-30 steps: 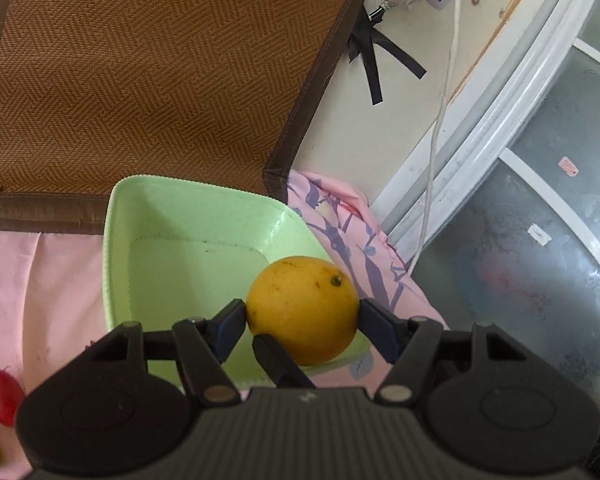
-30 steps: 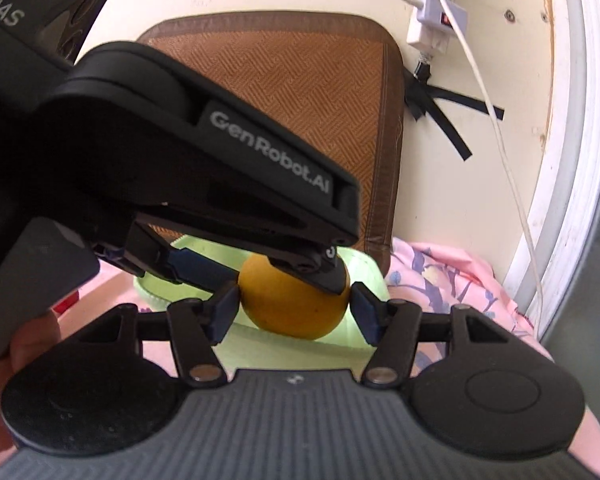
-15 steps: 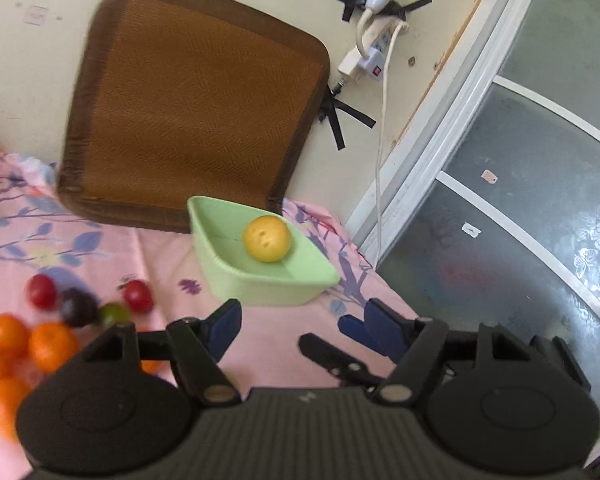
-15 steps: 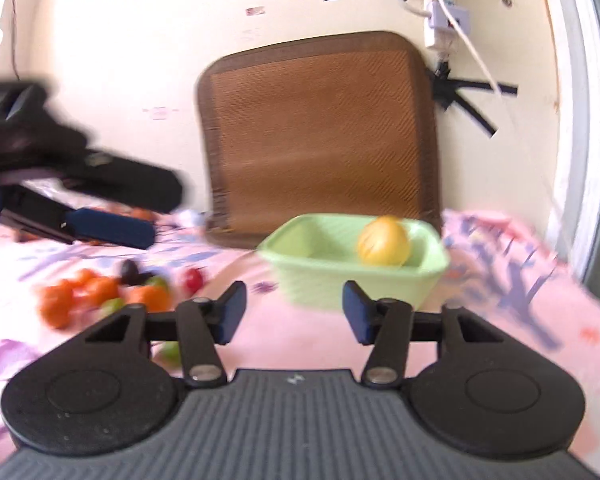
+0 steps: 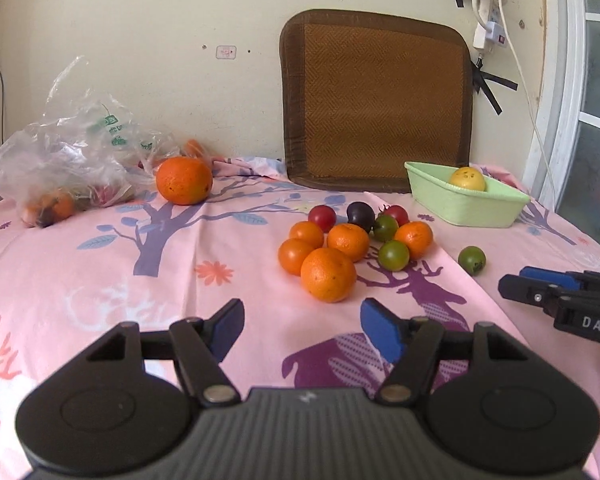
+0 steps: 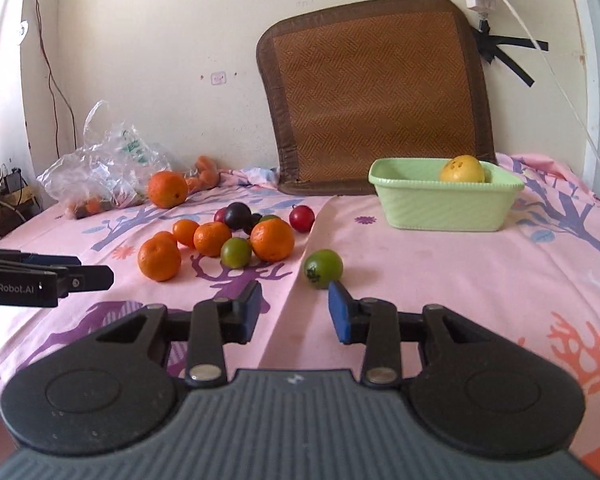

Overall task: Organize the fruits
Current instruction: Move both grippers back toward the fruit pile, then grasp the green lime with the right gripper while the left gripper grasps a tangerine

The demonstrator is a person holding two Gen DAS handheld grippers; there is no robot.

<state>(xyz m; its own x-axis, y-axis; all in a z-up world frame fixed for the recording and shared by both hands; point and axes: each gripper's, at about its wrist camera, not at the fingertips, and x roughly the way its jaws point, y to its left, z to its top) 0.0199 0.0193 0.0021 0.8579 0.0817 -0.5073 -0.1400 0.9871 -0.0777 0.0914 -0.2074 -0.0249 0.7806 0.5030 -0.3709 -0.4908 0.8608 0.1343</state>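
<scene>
While hovering low over the pink cloth, left gripper with jaws wide apart and nothing between them. Just beyond it, a heap of small fruit: the nearest orange in front, more small oranges behind, then green tomatoes, two red tomatoes and one dark plum at the far side of the heap. To the right of the heap and apart from it, a single green tomato alone on the cloth. Farther right and far, the green basket with one yellow fruit inside, near its far wall. At the far left, a large orange beside a crumpled plastic bag with some fruit in it. Behind the basket, a brown woven mat leaning upright against the wall.

In the other view, right gripper also above the cloth, jaws apart and holding nothing. Single green tomato just beyond the right blue pad, not between the pads; touching or not cannot be told. Heap of oranges to the left, green basket far right with the yellow fruit in it. Each gripper visible at the edge of the other's view, well apart from each other.
</scene>
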